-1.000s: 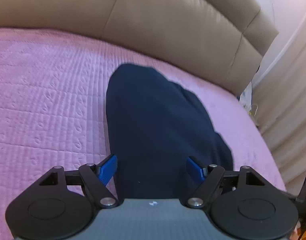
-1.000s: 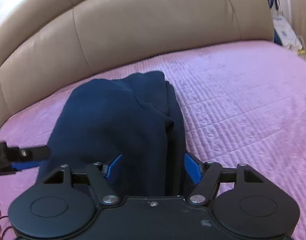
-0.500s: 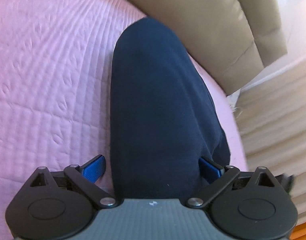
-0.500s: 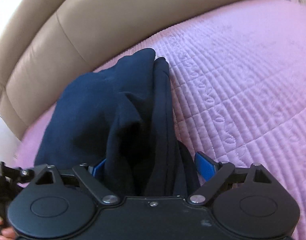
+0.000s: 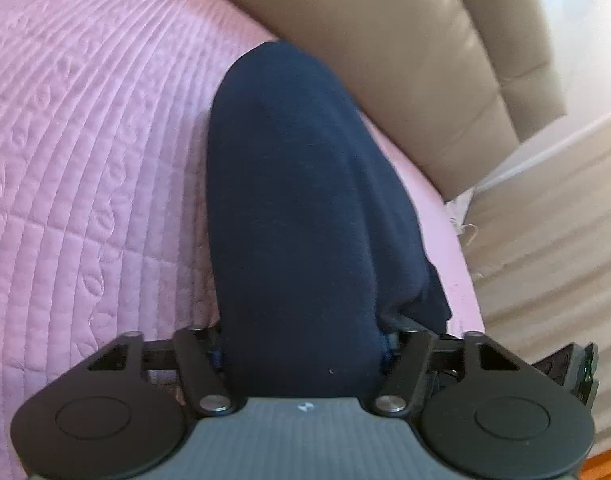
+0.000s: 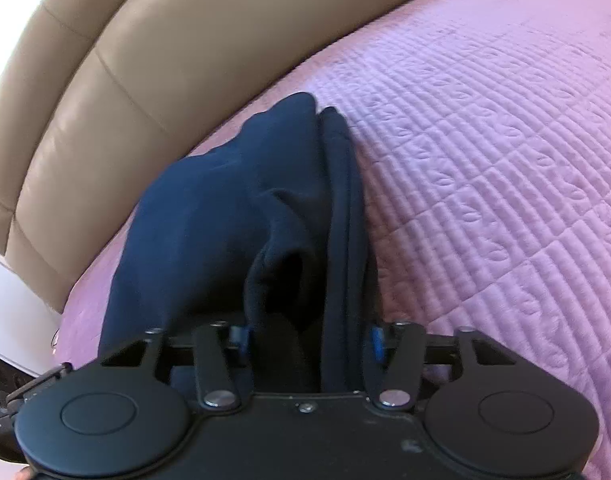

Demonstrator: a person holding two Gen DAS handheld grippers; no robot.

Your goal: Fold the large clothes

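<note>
A navy blue garment (image 5: 305, 180) lies folded into a long thick bundle on the pink quilted bedspread (image 5: 85, 160), running away towards the headboard. My left gripper (image 5: 301, 354) has the bundle's near end between its jaws, which are closing; the blue pads (image 5: 385, 350) press against its sides. In the right wrist view the same garment (image 6: 225, 220) shows stacked layers and a sleeve opening. My right gripper (image 6: 310, 340) also has its closing jaws around the near end, with the pads (image 6: 375, 344) against the cloth.
A beige leather headboard (image 5: 405, 60) rises just beyond the garment's far end. A cream curtain (image 5: 545, 220) hangs off the bed's edge. The right gripper's body (image 5: 577, 364) shows at the left view's edge. Bare pink bedspread (image 6: 485, 180) spreads to the right.
Both grippers sank closer to the bed and rolled. Their jaws spread wide around the garment's near end, then closed in until the pads met the cloth.
</note>
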